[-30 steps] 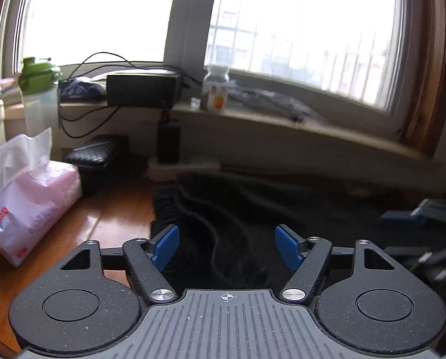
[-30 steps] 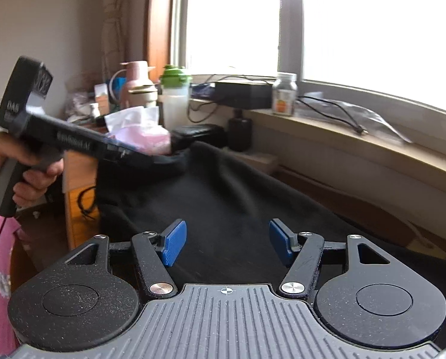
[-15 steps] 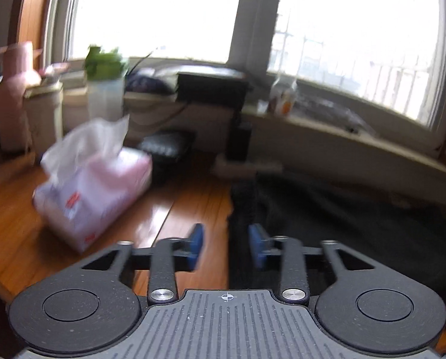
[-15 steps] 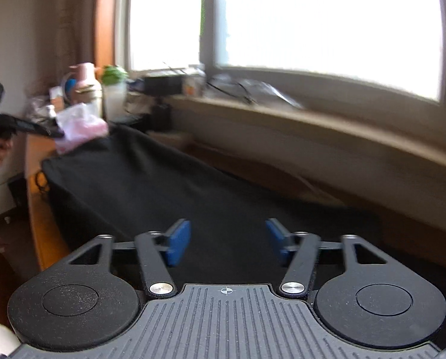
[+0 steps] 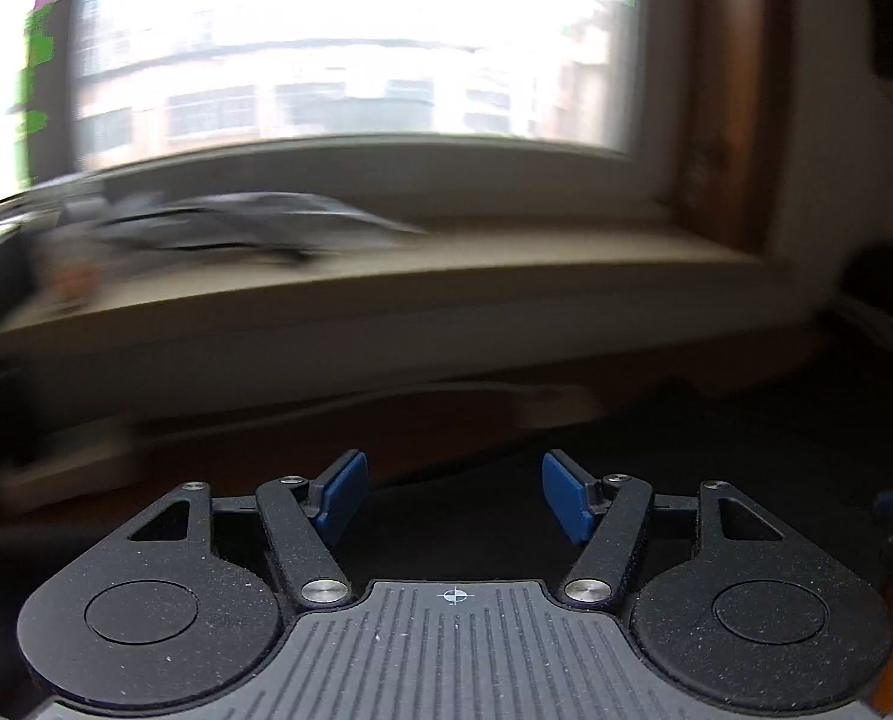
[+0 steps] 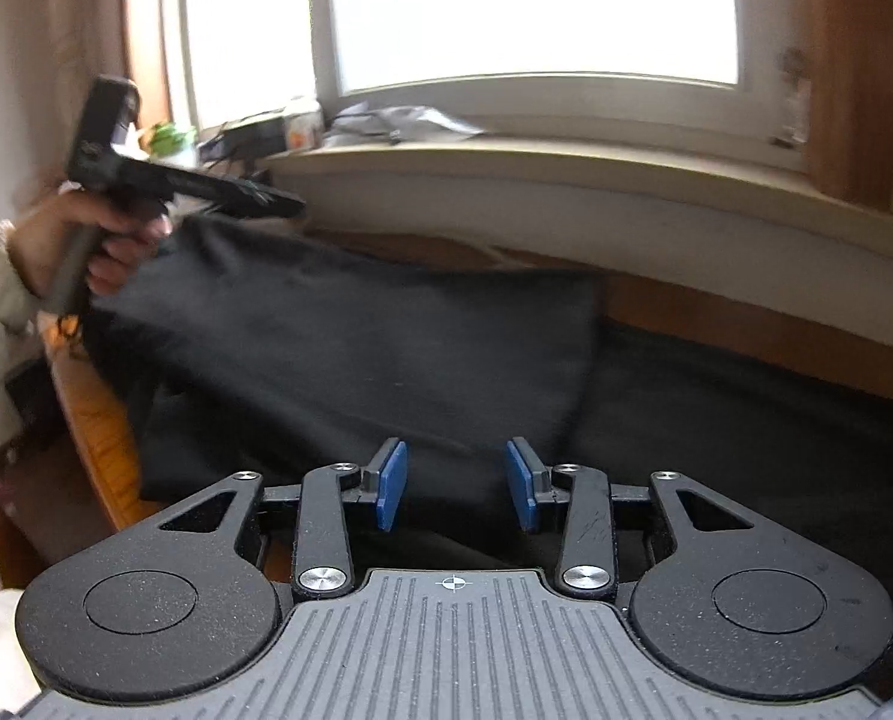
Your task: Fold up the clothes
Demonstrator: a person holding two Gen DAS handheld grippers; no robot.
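Right gripper (image 6: 455, 483): pads apart, empty, above the black garment (image 6: 356, 348).
Left gripper (image 5: 453, 495): spread, empty, garment's dark edge below.
Right view only: hand (image 6: 80, 240) holding the left gripper beyond the garment.
Beyond garment: cluttered windowsill (image 6: 566, 174).

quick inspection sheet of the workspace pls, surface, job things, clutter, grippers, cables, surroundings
surface: wooden table, bare strip at its left edge, the rest under cloth
job's things: black garment spread on the table, one layer folded over with its edge near the middle
clutter: green-lidded bottle, dark box and crumpled plastic on the windowsill, all blurred
grippers: left gripper open, nothing between its pads; right gripper open above the garment, empty
cables: nothing clearly seen, too blurred
surroundings: bright window, wooden frame, person's hand on the left gripper's handle
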